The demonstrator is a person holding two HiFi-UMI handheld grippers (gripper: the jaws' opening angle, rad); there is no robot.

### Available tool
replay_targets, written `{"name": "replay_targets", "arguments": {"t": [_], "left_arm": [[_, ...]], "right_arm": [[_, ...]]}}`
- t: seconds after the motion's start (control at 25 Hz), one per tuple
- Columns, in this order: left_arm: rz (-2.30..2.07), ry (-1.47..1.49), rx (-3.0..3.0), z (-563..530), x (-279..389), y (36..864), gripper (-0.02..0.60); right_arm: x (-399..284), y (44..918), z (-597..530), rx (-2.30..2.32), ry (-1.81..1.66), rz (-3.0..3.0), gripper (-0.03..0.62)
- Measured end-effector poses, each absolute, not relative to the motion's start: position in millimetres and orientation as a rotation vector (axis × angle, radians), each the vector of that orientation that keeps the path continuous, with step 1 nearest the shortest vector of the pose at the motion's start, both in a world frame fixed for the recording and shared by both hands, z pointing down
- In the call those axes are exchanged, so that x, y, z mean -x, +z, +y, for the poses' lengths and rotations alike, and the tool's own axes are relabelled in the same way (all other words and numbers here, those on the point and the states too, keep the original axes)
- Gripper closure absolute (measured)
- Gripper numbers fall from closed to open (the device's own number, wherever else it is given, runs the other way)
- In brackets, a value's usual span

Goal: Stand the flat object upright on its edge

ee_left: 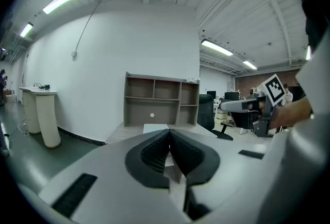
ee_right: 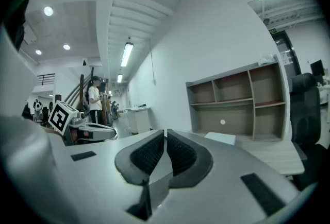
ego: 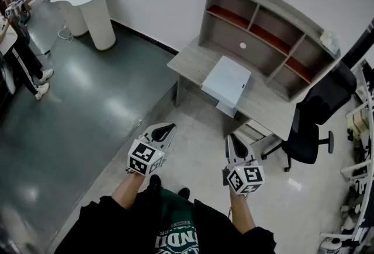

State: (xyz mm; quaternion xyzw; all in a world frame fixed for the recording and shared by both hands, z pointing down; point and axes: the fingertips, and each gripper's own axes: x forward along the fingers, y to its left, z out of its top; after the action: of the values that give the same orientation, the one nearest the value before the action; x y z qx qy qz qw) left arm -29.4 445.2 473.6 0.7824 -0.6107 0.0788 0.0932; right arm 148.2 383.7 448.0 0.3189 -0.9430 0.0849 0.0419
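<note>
The flat object, a pale blue-white box (ego: 227,81), lies flat on the grey desk (ego: 190,61), partly over its front edge. Both grippers hang in the air above the floor, well short of the desk. My left gripper (ego: 168,128) is shut with nothing between its jaws, and my right gripper (ego: 231,138) is shut and empty too. In the left gripper view the closed jaws (ee_left: 169,138) point toward the box (ee_left: 155,127). The right gripper view shows its closed jaws (ee_right: 165,138) with the box (ee_right: 223,138) off to the right.
A shelf hutch (ego: 263,31) stands along the back of the desk. A black office chair (ego: 315,121) sits at the desk's right end. A white round-ended counter (ego: 87,4) stands far left by the wall, with a person (ego: 23,63) near it.
</note>
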Motion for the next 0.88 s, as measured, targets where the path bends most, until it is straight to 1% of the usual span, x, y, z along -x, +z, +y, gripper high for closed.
{"name": "replay_targets", "arguments": {"t": [0.88], "left_arm": [[-1.784, 0.236, -2.317, 435, -1, 489, 0.568]], "right_arm": [[-171, 463, 376, -0.956, 0.325, -2.883, 0.551]]}}
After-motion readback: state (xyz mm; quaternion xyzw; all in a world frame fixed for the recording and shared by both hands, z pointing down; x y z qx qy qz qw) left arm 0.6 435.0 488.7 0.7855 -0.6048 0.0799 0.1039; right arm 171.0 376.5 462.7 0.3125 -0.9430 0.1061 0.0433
